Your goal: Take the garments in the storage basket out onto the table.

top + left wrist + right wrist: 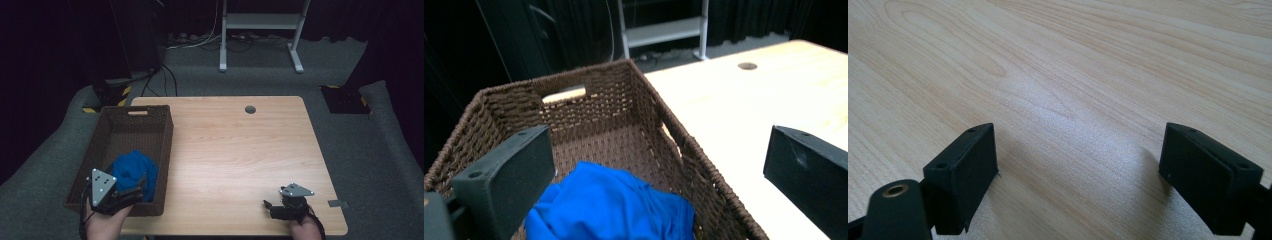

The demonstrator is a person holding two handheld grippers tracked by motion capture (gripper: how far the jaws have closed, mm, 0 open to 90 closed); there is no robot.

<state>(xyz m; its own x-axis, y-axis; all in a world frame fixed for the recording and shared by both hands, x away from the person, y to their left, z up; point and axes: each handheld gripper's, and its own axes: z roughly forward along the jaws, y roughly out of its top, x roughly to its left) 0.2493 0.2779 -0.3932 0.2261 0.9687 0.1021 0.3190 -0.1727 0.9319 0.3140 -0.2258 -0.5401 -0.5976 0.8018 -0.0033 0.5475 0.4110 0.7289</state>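
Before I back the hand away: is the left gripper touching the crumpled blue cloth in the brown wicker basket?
Apart. In the left gripper view the left gripper stands wide open, with the blue cloth lying low in the wicker basket, unpinched.

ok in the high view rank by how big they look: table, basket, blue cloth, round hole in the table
1. table
2. basket
3. blue cloth
4. round hole

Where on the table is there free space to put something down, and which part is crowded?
The table is bare from the basket on its left to its right edge, and from the round hole near the far edge down to the right gripper. The basket's far half is free. Its near end is crowded: the blue cloth lies there, with the left gripper over it.
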